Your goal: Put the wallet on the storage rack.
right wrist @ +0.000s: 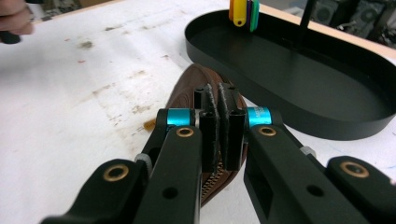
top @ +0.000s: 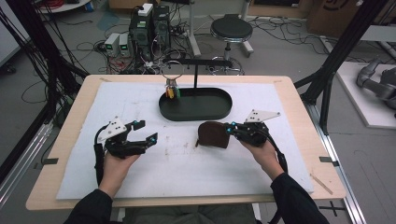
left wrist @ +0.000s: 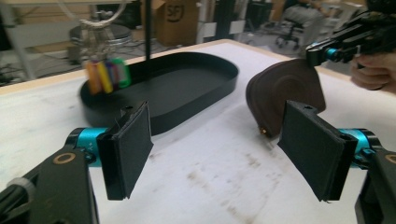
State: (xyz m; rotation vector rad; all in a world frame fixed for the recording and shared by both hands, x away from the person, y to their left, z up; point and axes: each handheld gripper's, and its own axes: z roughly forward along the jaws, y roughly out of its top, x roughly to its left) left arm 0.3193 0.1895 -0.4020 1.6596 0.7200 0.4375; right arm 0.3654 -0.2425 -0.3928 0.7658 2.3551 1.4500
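My right tongs [right wrist: 223,126] are clamped on the edge of the brown leather pouch [top: 214,134], which sits tilted on the white tabletop [top: 187,168] just in front of the black oval tray [top: 196,104]. My left tongs [left wrist: 219,154] stand wide open, holding nothing, well apart from the pouch

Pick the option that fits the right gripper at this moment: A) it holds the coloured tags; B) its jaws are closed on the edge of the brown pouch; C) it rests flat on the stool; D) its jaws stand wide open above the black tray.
B: in the right gripper view the right gripper has its pads pressed together on the edge of the brown pouch, which stands beside the black tray, not in it.
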